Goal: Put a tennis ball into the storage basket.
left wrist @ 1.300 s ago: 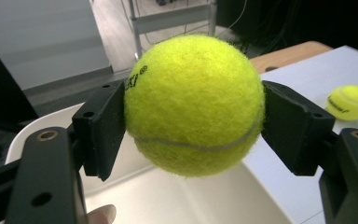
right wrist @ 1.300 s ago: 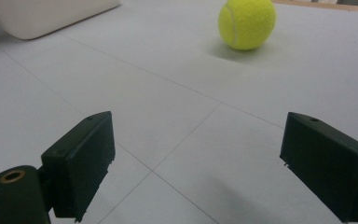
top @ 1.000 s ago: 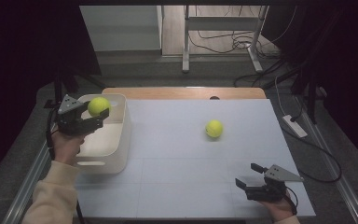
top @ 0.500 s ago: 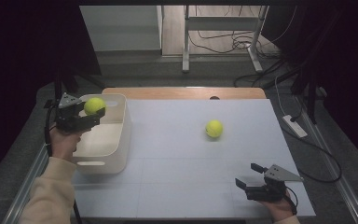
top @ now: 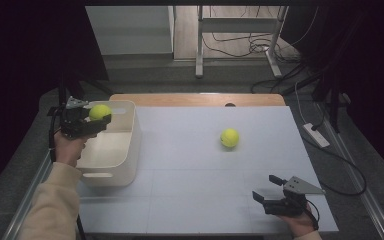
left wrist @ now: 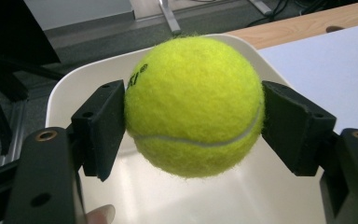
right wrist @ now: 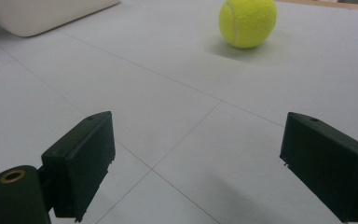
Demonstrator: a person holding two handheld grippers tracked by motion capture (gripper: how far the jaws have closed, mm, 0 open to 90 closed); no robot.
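My left gripper is shut on a yellow-green tennis ball and holds it above the far left part of a white plastic bin. In the left gripper view both black pads press the sides of the ball, with the bin's rim and inside below it. A second tennis ball lies free on the white table, right of centre. My right gripper rests open near the front right edge, well short of that ball, with nothing between its jaws.
The bin stands at the table's left side. A wooden strip runs along the table's far edge. Cables and a power strip lie on the floor to the right. A bare stretch of table lies between bin and right gripper.
My left gripper has drifted a little to the left over the bin, still holding the ball. The right gripper and the free ball have stayed put.
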